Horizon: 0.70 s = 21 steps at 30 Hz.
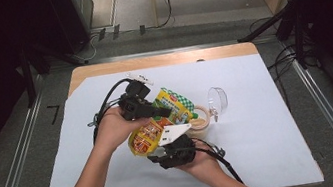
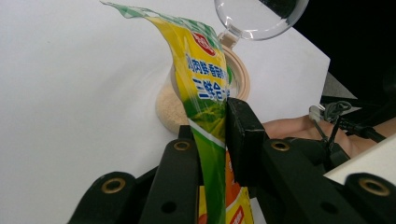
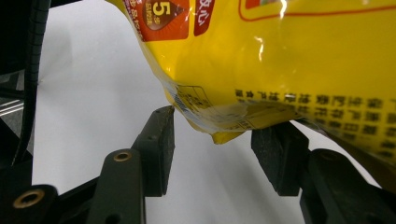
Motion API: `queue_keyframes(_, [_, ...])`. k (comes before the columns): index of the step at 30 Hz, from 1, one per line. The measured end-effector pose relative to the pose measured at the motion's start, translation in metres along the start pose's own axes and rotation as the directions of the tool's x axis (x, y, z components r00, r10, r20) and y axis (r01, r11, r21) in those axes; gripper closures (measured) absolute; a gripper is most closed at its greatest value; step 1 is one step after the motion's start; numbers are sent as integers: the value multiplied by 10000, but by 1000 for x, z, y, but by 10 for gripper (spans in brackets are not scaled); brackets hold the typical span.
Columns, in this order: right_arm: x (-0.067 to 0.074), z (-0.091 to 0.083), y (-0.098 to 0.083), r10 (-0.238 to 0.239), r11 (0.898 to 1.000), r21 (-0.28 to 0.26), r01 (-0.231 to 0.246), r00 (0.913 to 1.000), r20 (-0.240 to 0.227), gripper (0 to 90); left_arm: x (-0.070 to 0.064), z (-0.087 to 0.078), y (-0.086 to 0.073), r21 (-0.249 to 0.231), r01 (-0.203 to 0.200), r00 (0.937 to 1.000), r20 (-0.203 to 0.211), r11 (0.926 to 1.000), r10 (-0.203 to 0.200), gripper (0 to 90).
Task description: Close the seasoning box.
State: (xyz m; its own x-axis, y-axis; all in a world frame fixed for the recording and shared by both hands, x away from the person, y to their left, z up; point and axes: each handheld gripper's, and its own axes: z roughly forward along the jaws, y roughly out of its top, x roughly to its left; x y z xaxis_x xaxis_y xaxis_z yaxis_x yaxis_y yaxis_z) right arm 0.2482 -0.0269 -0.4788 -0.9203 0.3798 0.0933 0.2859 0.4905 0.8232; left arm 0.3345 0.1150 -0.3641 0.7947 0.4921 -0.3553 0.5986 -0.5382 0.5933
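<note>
A yellow and green seasoning pouch (image 1: 156, 123) is held tilted over the white sheet, its green top end by a small jar (image 1: 199, 123) of beige granules. The jar's clear lid (image 1: 217, 99) stands flipped open. My left gripper (image 1: 164, 110) is shut on the pouch (image 2: 205, 84) near its top edge, and the jar (image 2: 177, 109) lies just beyond my left gripper (image 2: 212, 126). My right gripper (image 1: 156, 152) sits under the pouch's lower end. Its jaws stand apart, and the pouch's bottom corner (image 3: 224, 135) rests at the tips of my right gripper (image 3: 212, 126), unpinched.
A pale sheet (image 1: 264, 149) covers most of the wooden table (image 1: 164, 59). Black cables trail from both grippers across the sheet. Floor rails and dark stands flank the table.
</note>
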Motion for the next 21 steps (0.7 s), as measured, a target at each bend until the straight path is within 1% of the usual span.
queue_keyframes(3, [0,0,0,-22,10000,-3,22,10000,0,508,0,-2,0,73,-8,9999,151,10000,7,860])
queue_keyframes(4, [0,0,0,-14,10000,-12,14,10000,-12,505,1,-2,0,89,14,9997,257,10000,-16,874])
queue_keyframes(7, [1,1,0,13,10000,-33,-14,10000,-51,490,1,-4,-1,121,-9,9992,392,9999,4,888])
queue_keyframes(10, [2,2,-1,9,10000,-72,-10,9999,-104,455,0,-6,-3,214,-92,9991,417,9997,83,896])
queue_keyframes(11, [2,3,-1,15,10000,-55,-16,9999,-118,445,1,-7,-3,286,-188,9989,426,9994,175,896])
queue_keyframes(12, [3,4,-1,26,10000,-71,-27,9999,-142,440,0,-8,-4,254,-151,9990,432,9996,140,897])
queue_keyframes(16, [4,4,-1,15,10000,-74,-17,9998,-180,438,0,-13,-7,309,-402,9978,535,9987,385,899])
queue_keyframes(18, [4,3,-1,15,10000,-48,-16,9999,-158,438,0,-15,-8,320,-419,9975,584,9986,400,899])
queue_keyframes(19, [3,3,-1,-18,10000,-57,18,9999,-101,437,0,-17,-9,335,-359,9973,655,9988,336,899])
queue_keyframes(20, [3,3,-1,-23,10000,-62,23,10000,-74,437,1,-19,-9,366,-377,9973,639,9986,354,899])
queue_keyframes(21, [3,2,-2,31,10000,-65,-31,10000,-72,433,1,-20,-10,291,-361,9973,657,9989,342,899])
